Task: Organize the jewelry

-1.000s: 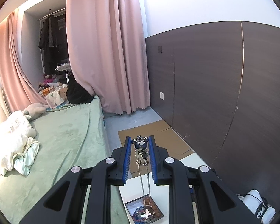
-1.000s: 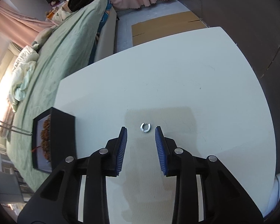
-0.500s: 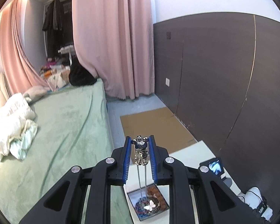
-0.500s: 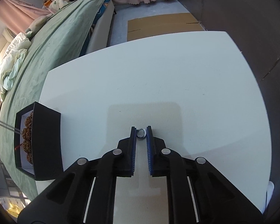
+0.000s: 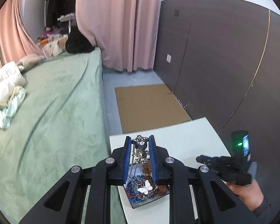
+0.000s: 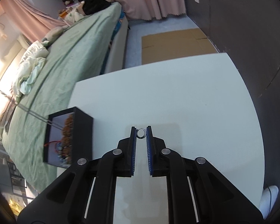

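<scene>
My left gripper (image 5: pixel 139 140) is shut on a silver bear pendant (image 5: pixel 140 149) whose chain hangs down into the black jewelry box (image 5: pixel 146 190) right below it. The box holds beads, a white butterfly piece (image 5: pixel 145 188) and brown bead strands. In the right wrist view my right gripper (image 6: pixel 141 130) is shut on a small silver ring (image 6: pixel 141 133), lifted a little above the white table (image 6: pixel 168 97). The same box (image 6: pixel 65 136) stands at the table's left edge, with the chain (image 6: pixel 24 110) slanting down into it. In the left wrist view the right gripper (image 5: pixel 201 158) shows at the right, held by a hand (image 5: pixel 248 192).
A green bed (image 6: pixel 65 46) runs along the table's left side. A dark wall panel (image 5: pixel 224 65) borders the table on the right. Flat cardboard (image 5: pixel 149 106) lies on the floor beyond the table, with pink curtains (image 5: pixel 117 24) behind.
My left gripper has sunk toward the box with the pendant, so the box looks larger. The right gripper closed on the ring and raised it off the table.
</scene>
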Tool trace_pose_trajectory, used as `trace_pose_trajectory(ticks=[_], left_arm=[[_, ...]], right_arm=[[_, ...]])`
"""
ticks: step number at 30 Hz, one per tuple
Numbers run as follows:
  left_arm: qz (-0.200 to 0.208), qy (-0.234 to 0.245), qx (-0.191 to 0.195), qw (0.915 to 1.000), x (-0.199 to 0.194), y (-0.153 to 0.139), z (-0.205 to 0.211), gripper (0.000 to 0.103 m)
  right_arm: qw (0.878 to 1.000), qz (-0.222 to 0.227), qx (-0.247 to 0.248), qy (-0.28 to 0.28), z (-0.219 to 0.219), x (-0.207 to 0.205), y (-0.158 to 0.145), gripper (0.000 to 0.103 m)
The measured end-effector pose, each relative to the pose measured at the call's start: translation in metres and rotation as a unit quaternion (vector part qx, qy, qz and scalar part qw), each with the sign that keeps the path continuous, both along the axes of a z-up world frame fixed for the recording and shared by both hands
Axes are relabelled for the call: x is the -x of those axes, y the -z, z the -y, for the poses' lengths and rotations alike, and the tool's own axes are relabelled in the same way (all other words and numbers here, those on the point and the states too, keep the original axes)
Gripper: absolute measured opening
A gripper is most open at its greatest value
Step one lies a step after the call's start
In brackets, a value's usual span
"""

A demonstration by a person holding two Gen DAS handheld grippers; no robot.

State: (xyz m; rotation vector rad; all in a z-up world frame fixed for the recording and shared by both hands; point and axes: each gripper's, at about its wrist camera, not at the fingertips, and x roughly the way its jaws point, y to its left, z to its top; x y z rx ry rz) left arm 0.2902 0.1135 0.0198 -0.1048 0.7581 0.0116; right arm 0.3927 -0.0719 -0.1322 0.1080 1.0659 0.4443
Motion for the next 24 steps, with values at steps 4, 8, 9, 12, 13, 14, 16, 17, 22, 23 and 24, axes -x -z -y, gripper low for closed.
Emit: trace_pose_trajectory(ticks=[4, 8, 9, 12, 13, 14, 16, 17, 22, 23, 24], left_arm=[[-0.032, -0.013, 0.016, 0.9993, -0.010, 0.036, -0.008, 0.020], [-0.029, -0.028, 0.035, 0.9986, -0.006, 0.059, -0.019, 0.066], [-0.032, -0.029, 0.037, 0.9984, -0.004, 0.062, -0.021, 0.066], [-0.042, -0.040, 0.055, 0.9968, 0.002, 0.074, -0.030, 0.066], [-0.042, -0.042, 0.058, 0.9965, 0.004, 0.077, -0.033, 0.067], [-0.041, -0.044, 0.061, 0.9963, 0.007, 0.077, -0.034, 0.070], [-0.038, -0.052, 0.078, 0.9949, 0.014, 0.081, -0.041, 0.079], [-0.036, -0.058, 0.083, 0.9942, 0.018, 0.083, -0.043, 0.084], [-0.029, -0.077, 0.090, 0.9925, 0.034, 0.084, -0.050, 0.094], [-0.028, -0.079, 0.090, 0.9924, 0.036, 0.083, -0.051, 0.094], [-0.027, -0.082, 0.089, 0.9923, 0.038, 0.084, -0.052, 0.094]], right_arm=[[0.999, 0.022, -0.025, -0.019, -0.005, 0.015, -0.015, 0.011], [0.997, 0.034, -0.053, -0.036, -0.011, 0.026, -0.025, 0.011], [0.997, 0.036, -0.059, -0.040, -0.013, 0.028, -0.027, 0.011], [0.994, 0.043, -0.081, -0.054, -0.022, 0.033, -0.035, 0.011], [0.994, 0.043, -0.086, -0.057, -0.026, 0.034, -0.036, 0.011], [0.993, 0.043, -0.091, -0.062, -0.030, 0.035, -0.038, 0.011], [0.991, 0.043, -0.101, -0.072, -0.039, 0.036, -0.040, 0.011], [0.991, 0.044, -0.103, -0.075, -0.042, 0.037, -0.040, 0.011], [0.988, 0.041, -0.113, -0.093, -0.068, 0.039, -0.041, 0.011], [0.988, 0.040, -0.116, -0.096, -0.072, 0.040, -0.041, 0.011], [0.987, 0.040, -0.119, -0.100, -0.076, 0.040, -0.041, 0.011]])
